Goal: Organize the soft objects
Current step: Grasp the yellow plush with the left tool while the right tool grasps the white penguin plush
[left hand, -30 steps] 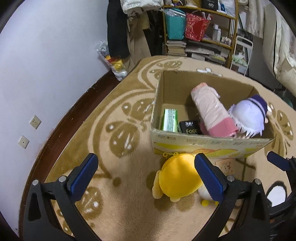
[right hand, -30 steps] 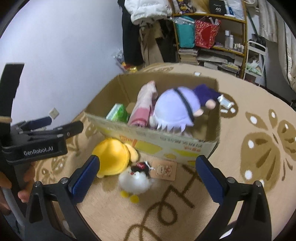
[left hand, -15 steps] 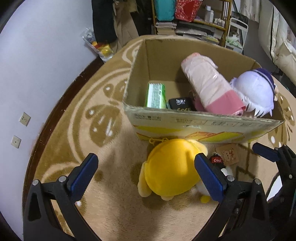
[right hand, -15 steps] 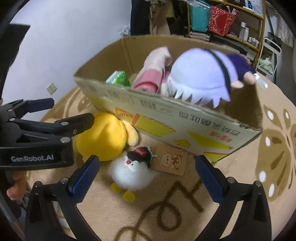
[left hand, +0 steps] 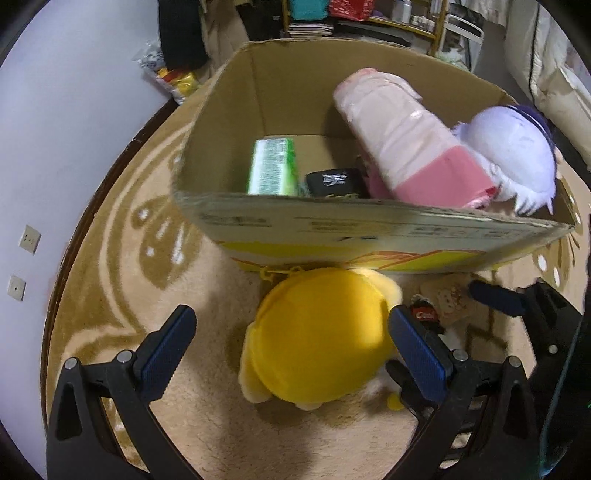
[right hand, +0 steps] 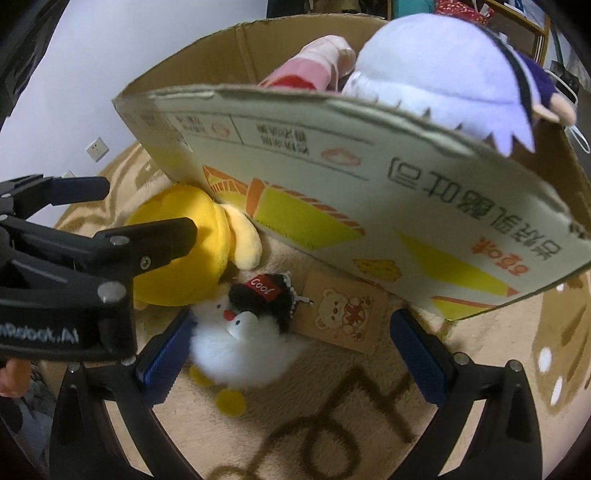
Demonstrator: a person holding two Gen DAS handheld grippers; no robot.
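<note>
A yellow plush (left hand: pixel 317 339) lies on the carpet against the front of a cardboard box (left hand: pixel 369 232). My left gripper (left hand: pixel 291 350) is open, its jaws on either side of the yellow plush, which also shows in the right wrist view (right hand: pixel 184 243). A white fluffy duck plush (right hand: pixel 240 343) with a black "Cool" cap lies beside it. My right gripper (right hand: pixel 291 354) is open around the duck, its left pad close to it. The box (right hand: pixel 332 155) holds a pink plush (left hand: pixel 406 147) and a lilac-haired plush (left hand: pixel 513 155).
A green pack (left hand: pixel 273 166) and a black item (left hand: pixel 334 182) lie in the box. A brown bear tag (right hand: pixel 343 314) lies on the carpet under the box front. A wall (left hand: pixel 55 147) with sockets stands left; cluttered shelves (left hand: pixel 369 14) stand behind.
Both grippers have moved forward and down toward the box front. The yellow plush now sits between my left jaws and the duck between my right jaws. Both stay open.
</note>
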